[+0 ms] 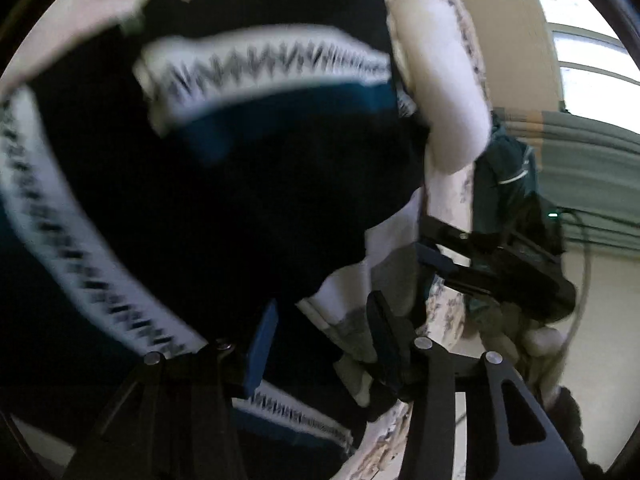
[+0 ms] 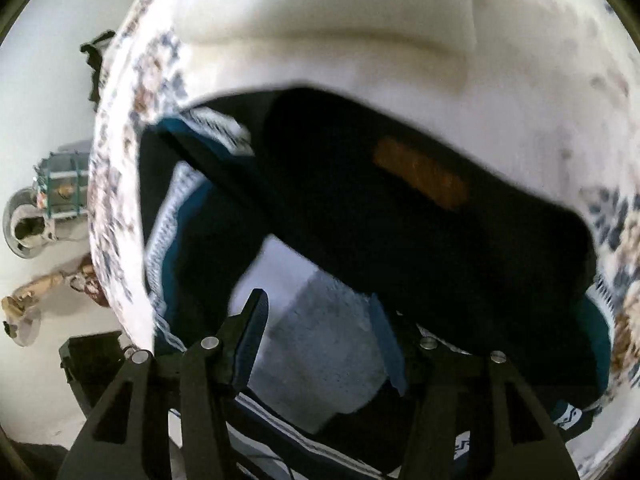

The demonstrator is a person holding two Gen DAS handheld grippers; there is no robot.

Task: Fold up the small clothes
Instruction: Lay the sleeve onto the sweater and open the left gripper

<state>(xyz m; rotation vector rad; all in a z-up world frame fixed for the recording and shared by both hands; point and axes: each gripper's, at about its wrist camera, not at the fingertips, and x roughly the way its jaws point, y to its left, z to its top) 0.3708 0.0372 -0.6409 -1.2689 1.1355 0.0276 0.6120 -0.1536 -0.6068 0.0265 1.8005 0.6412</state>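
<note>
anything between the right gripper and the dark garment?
Nothing visible. The right gripper sits open right at the dark garment, fingers spread over its grey-white lining, with no other object between. Whether the fingers touch the fabric is unclear; the frame is blurred.

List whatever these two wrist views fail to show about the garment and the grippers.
- Left wrist view: the black garment with white zigzag bands is motion-blurred and cut by the frame; its type is unclear.
- Right wrist view: the right gripper has one fingertip under fabric; its grip is uncertain.
</note>
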